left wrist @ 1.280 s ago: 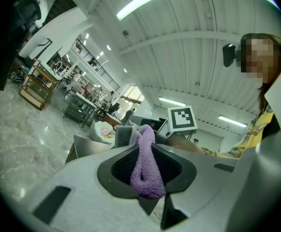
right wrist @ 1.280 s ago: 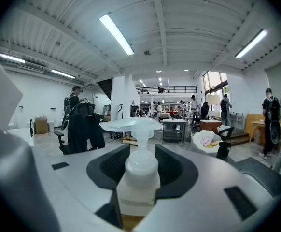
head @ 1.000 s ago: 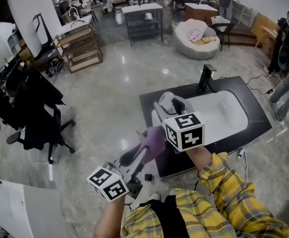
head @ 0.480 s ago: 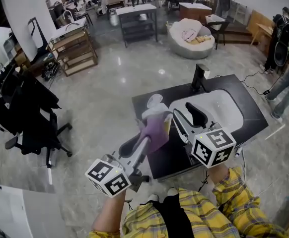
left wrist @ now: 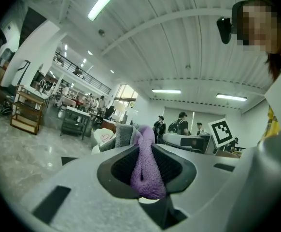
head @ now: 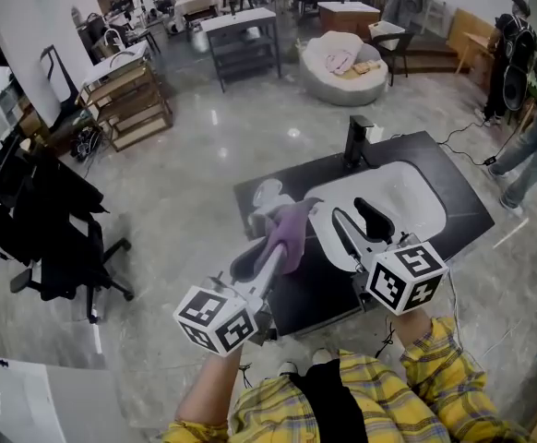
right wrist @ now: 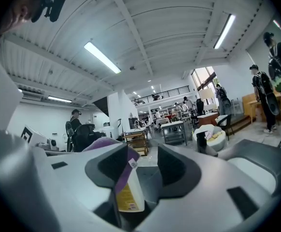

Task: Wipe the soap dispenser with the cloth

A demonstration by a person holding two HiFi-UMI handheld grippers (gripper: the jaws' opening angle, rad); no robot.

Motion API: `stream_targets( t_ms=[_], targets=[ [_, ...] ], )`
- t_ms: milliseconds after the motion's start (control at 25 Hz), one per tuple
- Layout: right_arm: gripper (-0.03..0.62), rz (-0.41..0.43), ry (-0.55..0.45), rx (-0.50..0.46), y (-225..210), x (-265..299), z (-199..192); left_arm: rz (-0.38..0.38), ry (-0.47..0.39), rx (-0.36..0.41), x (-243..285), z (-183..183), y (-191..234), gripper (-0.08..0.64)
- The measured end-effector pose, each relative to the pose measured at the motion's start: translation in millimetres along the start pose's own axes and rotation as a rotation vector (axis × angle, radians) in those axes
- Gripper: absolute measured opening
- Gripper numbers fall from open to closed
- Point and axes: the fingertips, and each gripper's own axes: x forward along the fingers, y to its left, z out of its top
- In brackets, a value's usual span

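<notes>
My left gripper point(head: 278, 247) is clamped on the cloth point(head: 293, 227), my right gripper point(head: 340, 215) at 3 o'clock just opened up empty, so I'd wipe the soap dispenser point(head: 265, 195) gently or it might tip.

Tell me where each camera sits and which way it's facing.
Head view: on the person's head, facing steeply down at the sink; plaid sleeve, left tool and right tool show.
Left gripper view: on the left tool, facing level along jaws shut on the purple cloth; person's head top right.
Right gripper view: on the right tool, facing level along jaws that have just been opening, gripping nothing; head top left.
Shared: head and right gripper views both show cloth against the soap dispenser.
</notes>
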Motion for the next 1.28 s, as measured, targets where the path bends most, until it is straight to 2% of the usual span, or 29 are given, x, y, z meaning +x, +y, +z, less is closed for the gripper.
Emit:
stream_targets(
  t_ms=[400,760,1280],
  targets=[
    [0.181,0.014,0.030,0.029,0.1,0.3,-14.5,-0.026,0.060,-0.017,11.8,-27.4,-1.1,0.066],
    [0.179,0.019,0.070,0.046,-6.9,3.9,-36.0,0.004,0.166,-0.073,19.3,-75.2,14.8,0.066],
    [0.164,0.044,0.150,0.073,-3.8,2.6,-65.6,0.034,0.262,-0.127,22.0,-122.8,28.0,0.066]
  ],
)
